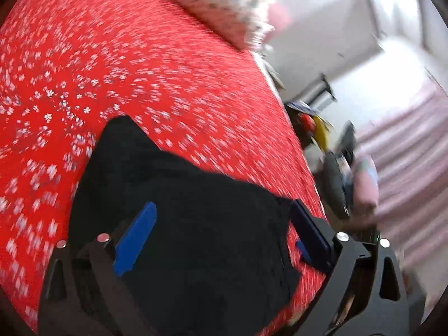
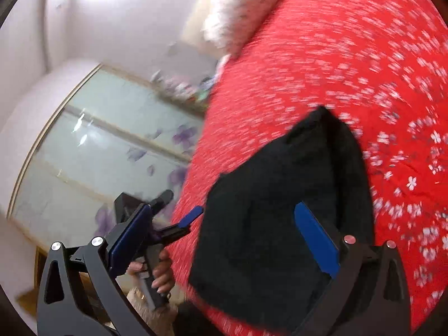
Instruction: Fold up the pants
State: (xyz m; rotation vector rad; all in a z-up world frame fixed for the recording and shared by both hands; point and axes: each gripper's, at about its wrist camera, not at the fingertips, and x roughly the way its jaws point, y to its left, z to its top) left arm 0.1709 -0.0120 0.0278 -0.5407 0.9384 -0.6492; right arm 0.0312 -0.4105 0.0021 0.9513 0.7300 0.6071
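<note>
Both grippers, left (image 1: 221, 224) and right (image 2: 224, 232), gape wide and hold nothing. The black pants (image 2: 282, 218) lie folded near the bed's (image 2: 336, 64) near edge. Everything looks blurry; the pants' near end is cut off.

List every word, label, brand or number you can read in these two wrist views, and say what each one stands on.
None can be read: no legible text shows in either view.
Red bedspread: white flower print only, no lettering.
Black pants: no label visible.
Small items beside the bed: too blurred to tell whether they carry print.
</note>
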